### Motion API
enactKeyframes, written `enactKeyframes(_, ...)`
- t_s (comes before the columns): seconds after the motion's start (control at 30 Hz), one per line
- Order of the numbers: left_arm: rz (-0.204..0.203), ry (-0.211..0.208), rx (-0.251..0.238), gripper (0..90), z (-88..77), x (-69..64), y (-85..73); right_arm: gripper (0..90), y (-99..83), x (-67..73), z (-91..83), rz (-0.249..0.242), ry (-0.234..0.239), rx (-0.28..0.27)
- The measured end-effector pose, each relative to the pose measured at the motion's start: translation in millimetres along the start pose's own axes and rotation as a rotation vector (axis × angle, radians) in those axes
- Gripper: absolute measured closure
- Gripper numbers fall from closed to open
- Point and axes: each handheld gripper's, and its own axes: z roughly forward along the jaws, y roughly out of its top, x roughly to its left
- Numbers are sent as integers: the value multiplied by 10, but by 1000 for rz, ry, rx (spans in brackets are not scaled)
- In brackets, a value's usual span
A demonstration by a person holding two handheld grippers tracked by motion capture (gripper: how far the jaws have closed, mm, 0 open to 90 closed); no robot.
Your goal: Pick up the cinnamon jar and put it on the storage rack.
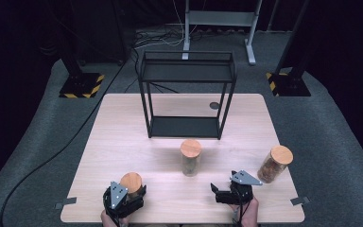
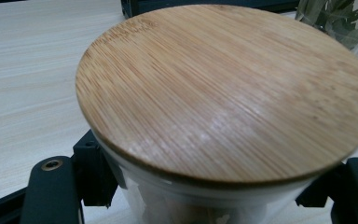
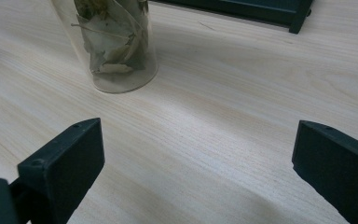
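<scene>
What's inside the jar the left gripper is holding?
The wooden lid covers the jar held by the left gripper. Below its rim, pale clear glass shows; the contents are too hidden to tell.

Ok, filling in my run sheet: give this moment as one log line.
left gripper: shut on left jar | right gripper: open, empty | middle jar, right jar: untouched | shelf rack: bare

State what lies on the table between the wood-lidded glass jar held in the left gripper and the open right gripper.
Nothing: in the high view, bare pale wooden table separates the jar from the right gripper.
</scene>
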Motion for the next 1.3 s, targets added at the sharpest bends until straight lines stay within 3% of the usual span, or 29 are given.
enactKeyframes(0.6, 29, -27, -30, 257, 69, -39, 204, 16, 2, 1, 4, -5, 5, 5)
enactKeyframes(1.3, 30, -35, -34, 256, 226, -20, 342, 16, 2, -2, 5, -3, 9, 5)
